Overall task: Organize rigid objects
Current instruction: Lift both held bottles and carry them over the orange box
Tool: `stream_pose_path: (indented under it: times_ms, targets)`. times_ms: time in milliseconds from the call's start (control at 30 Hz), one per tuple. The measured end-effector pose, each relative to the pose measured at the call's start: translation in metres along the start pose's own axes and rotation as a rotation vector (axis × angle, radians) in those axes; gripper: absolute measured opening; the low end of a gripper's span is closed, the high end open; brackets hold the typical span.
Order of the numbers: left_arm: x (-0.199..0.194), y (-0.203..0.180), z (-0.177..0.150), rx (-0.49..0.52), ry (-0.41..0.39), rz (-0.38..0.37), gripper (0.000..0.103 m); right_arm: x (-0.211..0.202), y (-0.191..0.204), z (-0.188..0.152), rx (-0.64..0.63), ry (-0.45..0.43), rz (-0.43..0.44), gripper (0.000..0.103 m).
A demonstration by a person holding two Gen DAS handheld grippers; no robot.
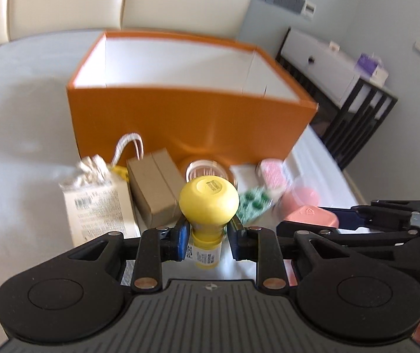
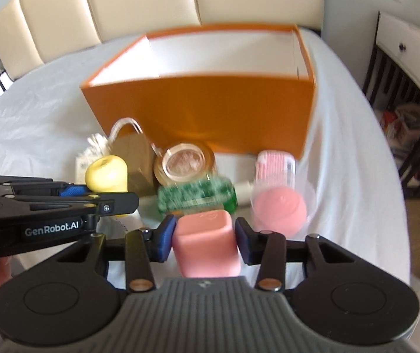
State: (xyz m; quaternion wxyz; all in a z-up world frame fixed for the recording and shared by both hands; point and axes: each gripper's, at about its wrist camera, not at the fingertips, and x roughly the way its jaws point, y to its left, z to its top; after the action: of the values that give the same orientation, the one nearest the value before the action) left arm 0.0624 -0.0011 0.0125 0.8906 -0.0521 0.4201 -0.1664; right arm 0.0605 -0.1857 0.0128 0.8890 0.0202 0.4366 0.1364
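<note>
My left gripper (image 1: 207,235) is shut on a yellow bottle (image 1: 208,203) with a wide rounded end, held above the white bed sheet. My right gripper (image 2: 205,236) is shut on a pink rounded box (image 2: 207,241); it also shows in the left wrist view (image 1: 312,217). An open orange box (image 1: 192,117) with a white inside stands behind, also in the right wrist view (image 2: 210,108). The left gripper and yellow bottle (image 2: 107,176) show at the left of the right wrist view.
In front of the orange box lie a brown paper bag (image 1: 154,188), a cloth pouch (image 1: 92,194), a round clear jar (image 2: 185,161), a green patterned item (image 2: 198,195), a pink-white container (image 2: 274,167) and a pink round item (image 2: 280,209). A dark shelf (image 1: 356,111) stands at the right.
</note>
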Motion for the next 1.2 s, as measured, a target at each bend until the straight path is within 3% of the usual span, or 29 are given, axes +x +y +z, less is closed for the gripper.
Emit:
stream_pose_path:
  times_ms: [467,733,900,1033,1200]
  targets:
    - [-0.057,0.016,0.071,-0.019,-0.29,0.04,0.03,-0.045,0.036,0.081,-0.095,-0.247,0.017,0.042]
    - [-0.055,0.029,0.121,-0.005,-0.393,0.078,0.03,-0.035,0.053,0.143,-0.143,-0.359,-0.022,0.042]
    - [-0.027,0.049,0.141,-0.027,-0.366,0.092,0.03,0.002,0.053,0.175,-0.125,-0.34,-0.059,0.042]
    - [0.004,0.063,0.146,-0.036,-0.289,0.077,0.03,0.046,0.047,0.183,-0.08,-0.235,-0.051,0.042]
    - [0.033,0.08,0.135,-0.003,-0.183,0.076,0.03,0.093,0.042,0.177,-0.016,-0.097,0.026,0.042]
